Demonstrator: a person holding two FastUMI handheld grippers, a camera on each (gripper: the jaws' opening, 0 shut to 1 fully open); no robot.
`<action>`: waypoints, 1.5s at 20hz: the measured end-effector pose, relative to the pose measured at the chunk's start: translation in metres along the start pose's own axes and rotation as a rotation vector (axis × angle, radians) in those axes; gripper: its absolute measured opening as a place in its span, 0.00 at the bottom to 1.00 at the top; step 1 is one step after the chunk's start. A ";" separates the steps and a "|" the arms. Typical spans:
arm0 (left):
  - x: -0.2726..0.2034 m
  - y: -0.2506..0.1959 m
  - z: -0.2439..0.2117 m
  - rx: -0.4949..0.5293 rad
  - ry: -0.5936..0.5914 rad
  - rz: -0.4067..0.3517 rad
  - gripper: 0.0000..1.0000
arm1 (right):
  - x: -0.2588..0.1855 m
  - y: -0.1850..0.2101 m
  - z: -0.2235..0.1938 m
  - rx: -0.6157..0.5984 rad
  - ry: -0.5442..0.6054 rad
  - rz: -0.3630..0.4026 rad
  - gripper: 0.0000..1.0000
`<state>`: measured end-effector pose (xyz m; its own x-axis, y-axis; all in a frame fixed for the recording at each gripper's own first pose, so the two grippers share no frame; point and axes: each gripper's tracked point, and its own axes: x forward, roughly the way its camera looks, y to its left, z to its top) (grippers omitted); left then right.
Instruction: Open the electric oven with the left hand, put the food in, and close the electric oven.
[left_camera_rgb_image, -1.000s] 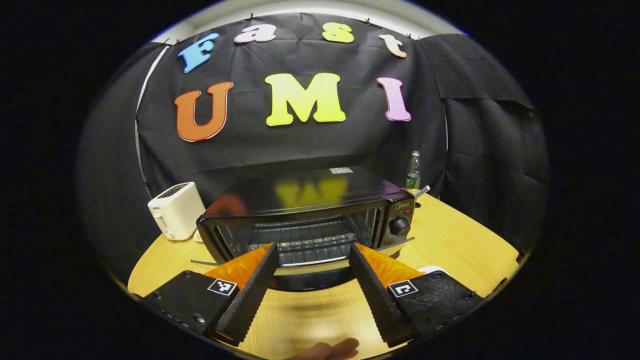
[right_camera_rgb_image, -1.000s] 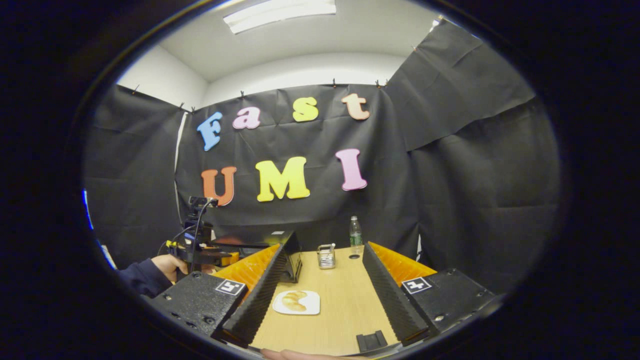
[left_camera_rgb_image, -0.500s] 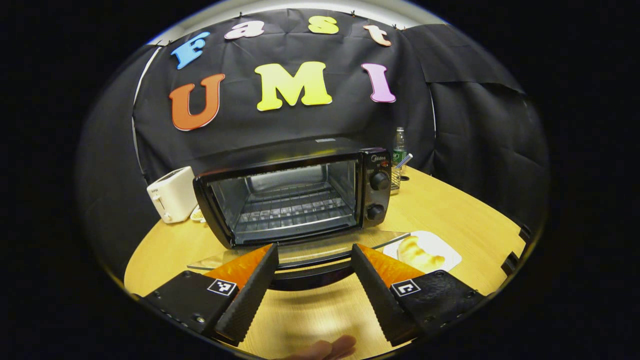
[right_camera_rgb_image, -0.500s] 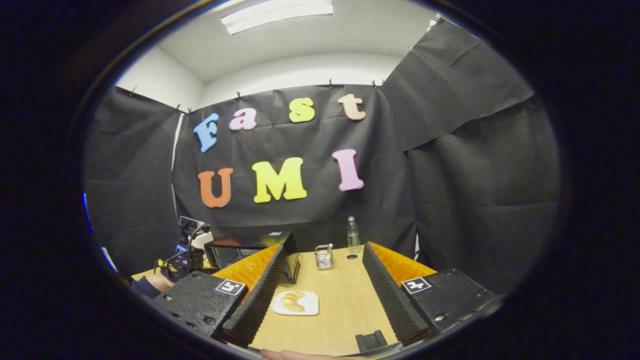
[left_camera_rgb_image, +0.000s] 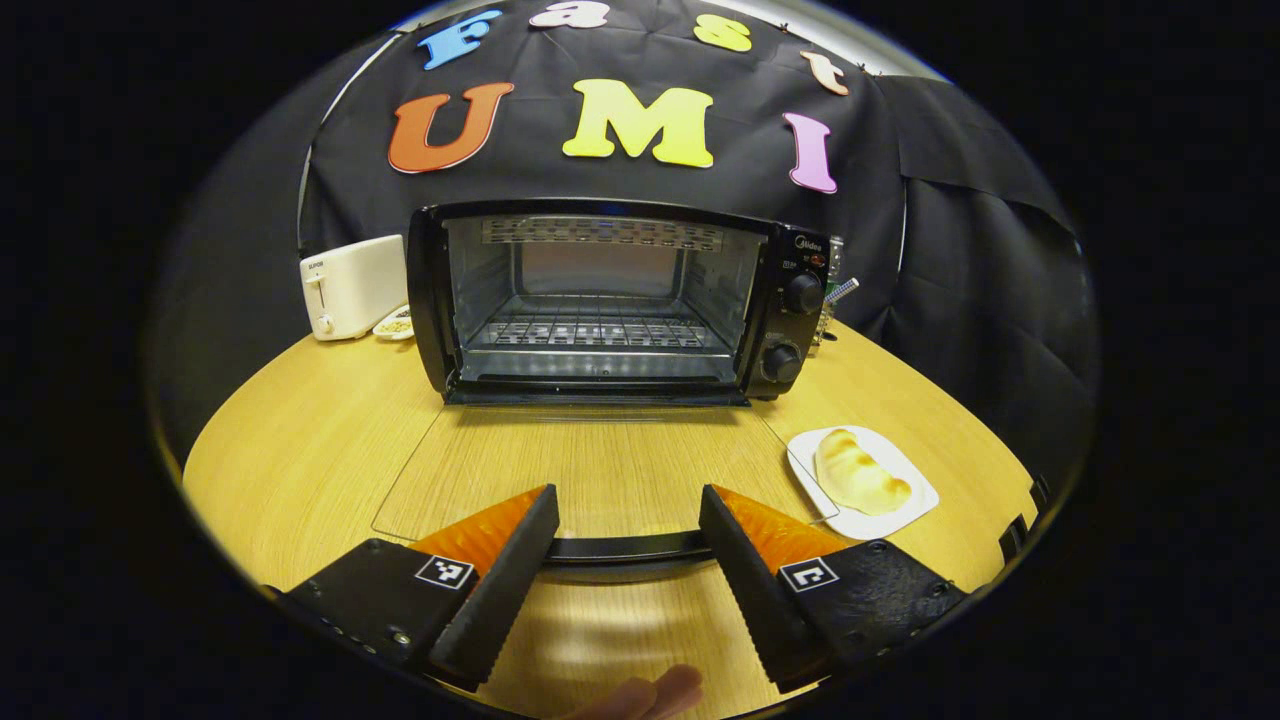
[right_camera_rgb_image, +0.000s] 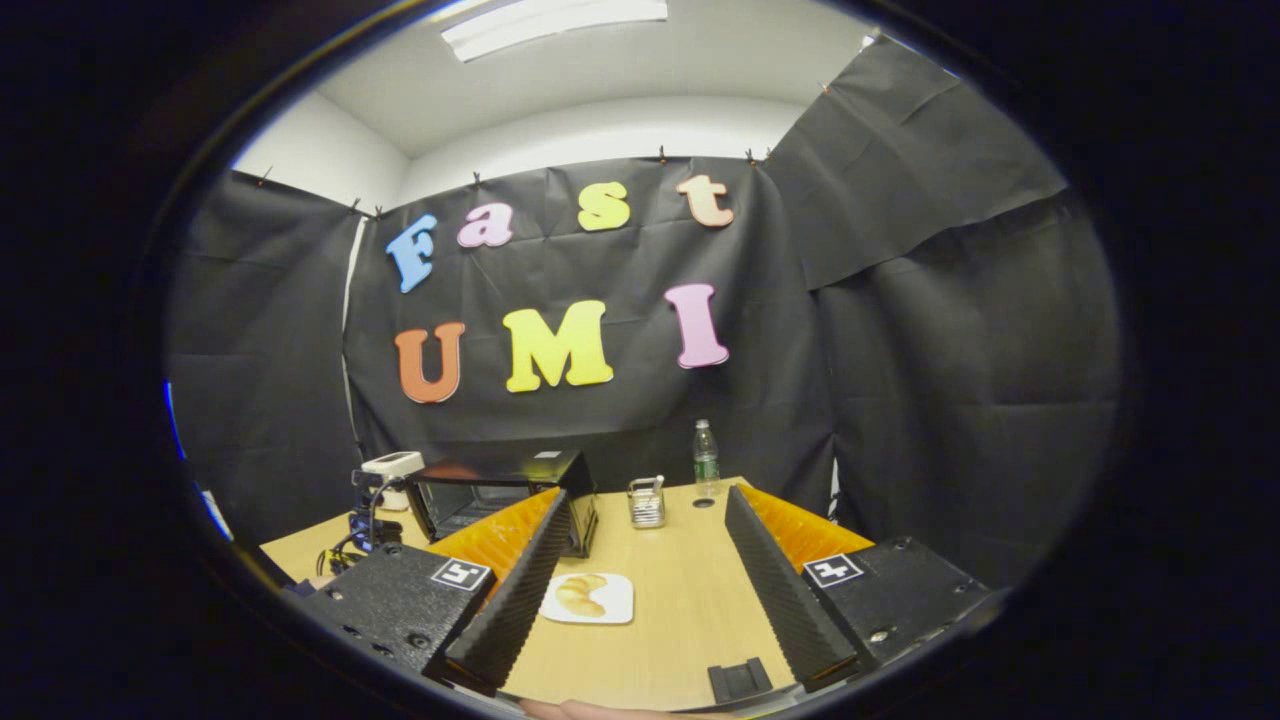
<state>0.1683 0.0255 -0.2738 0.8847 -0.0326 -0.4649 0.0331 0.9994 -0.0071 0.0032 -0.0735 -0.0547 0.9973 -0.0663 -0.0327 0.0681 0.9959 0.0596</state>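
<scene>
Wide apart, left claw (left_camera_rgb_image: 625, 515) astride the oven door handle (left_camera_rgb_image: 625, 548); right claw (right_camera_rgb_image: 645, 560) spread, empty.

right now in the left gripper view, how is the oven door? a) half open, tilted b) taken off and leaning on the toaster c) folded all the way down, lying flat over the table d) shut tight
c: the oven stands open with its rack in plain sight, and its glass door lies flat above the table, the handle between the left hand-held gripper fingers.
</scene>
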 end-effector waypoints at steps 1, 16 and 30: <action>-0.001 0.000 -0.002 0.001 0.004 -0.002 0.95 | 0.004 -0.003 -0.005 0.002 0.010 -0.009 0.94; -0.086 0.048 0.060 -0.080 -0.188 0.108 0.93 | 0.115 0.036 -0.099 -0.055 0.237 0.109 0.99; -0.249 0.057 0.164 0.086 -0.454 0.225 0.92 | 0.178 0.091 -0.261 -0.273 0.610 0.285 0.96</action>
<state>0.0256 0.0890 -0.0133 0.9865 0.1632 -0.0151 -0.1599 0.9785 0.1305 0.1798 0.0212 -0.3158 0.7761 0.1651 -0.6086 -0.2811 0.9545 -0.0995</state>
